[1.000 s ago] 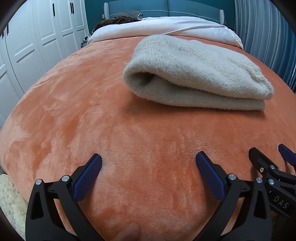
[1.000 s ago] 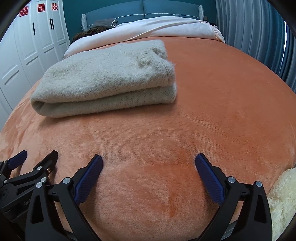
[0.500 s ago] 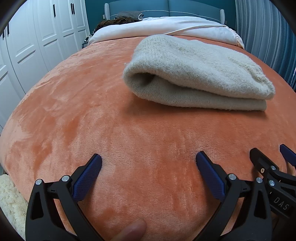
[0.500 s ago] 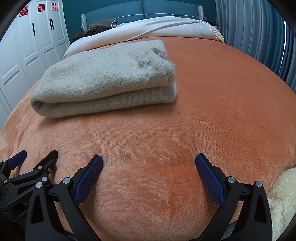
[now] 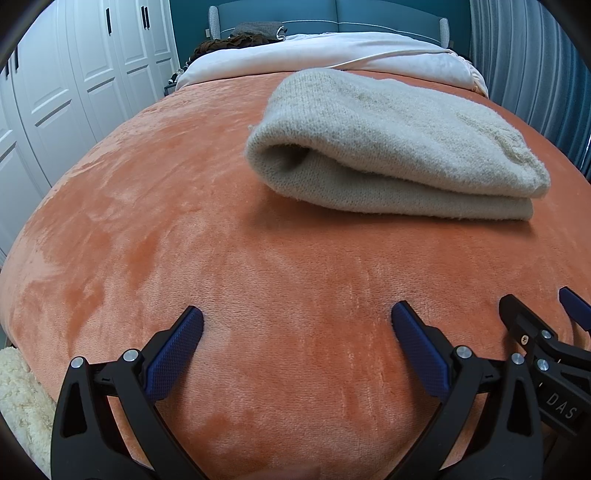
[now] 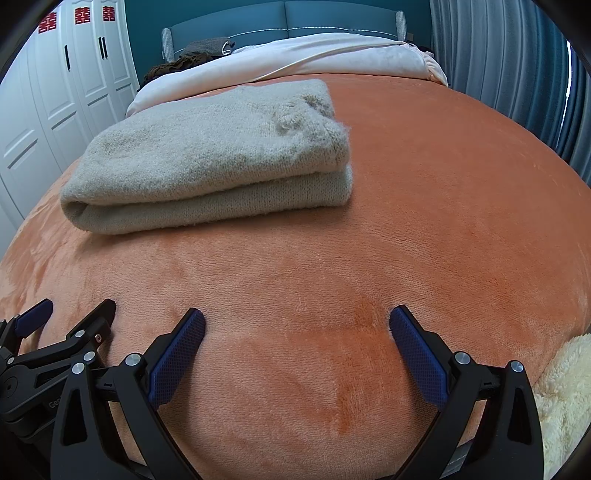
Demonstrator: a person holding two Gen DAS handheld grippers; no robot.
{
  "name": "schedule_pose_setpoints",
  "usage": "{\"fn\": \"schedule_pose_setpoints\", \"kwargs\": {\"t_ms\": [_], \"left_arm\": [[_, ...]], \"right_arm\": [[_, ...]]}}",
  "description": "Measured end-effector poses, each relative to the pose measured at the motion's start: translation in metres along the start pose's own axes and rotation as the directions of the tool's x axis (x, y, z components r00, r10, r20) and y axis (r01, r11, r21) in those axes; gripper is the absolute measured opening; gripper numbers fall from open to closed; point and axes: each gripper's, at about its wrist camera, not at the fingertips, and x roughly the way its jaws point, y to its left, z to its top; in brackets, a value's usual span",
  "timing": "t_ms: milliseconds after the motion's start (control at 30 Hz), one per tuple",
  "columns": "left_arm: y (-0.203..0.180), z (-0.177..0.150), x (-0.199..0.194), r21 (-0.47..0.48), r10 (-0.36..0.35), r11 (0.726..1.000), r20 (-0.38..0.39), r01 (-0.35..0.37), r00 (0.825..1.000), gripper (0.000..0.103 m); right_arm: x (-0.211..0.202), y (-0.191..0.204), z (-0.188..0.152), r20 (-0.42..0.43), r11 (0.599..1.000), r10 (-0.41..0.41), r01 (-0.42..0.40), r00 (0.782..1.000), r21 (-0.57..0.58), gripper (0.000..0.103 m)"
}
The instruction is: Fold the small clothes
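White wardrobes (image 5: 92, 74) stand at the far left, and the bed's orange blanket (image 5: 184, 221) fills both views. The left gripper (image 5: 295, 328) hovers low over bare blanket at the near edge, its fingers wide apart and holding nothing. Ahead of it and a little to the right lies the sweater (image 5: 388, 147), a beige knit folded into a thick, tidy stack with one layer on another, well apart from both tools. The right gripper (image 6: 295, 328) sits just beside the left one, its fingers likewise spread and empty over the blanket. Judging by the neat stack and the idle tools, this garment looks finished; no other small clothes wait nearby, so little seems left beyond perhaps tidying or moving it. The left view shows the stack's rolled, open end; the right view shows instead its long edge and fuzzy right corner (image 6: 332, 133), plus red paper cuts (image 6: 77, 16) on the wardrobe doors.
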Motion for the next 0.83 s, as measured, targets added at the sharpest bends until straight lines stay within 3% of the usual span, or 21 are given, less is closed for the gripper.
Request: {"fn": "schedule_pose_setpoints", "kwargs": {"t_ms": [833], "left_arm": [[0.0018,0.0017,0.0023,0.003,0.002,1.0,0.0,-0.002,1.0,0.098]], "right_arm": [[-0.0001,-0.0002,-0.0004,0.0,1.0,-0.001,0.001,1.0,-0.001,0.098]]}}
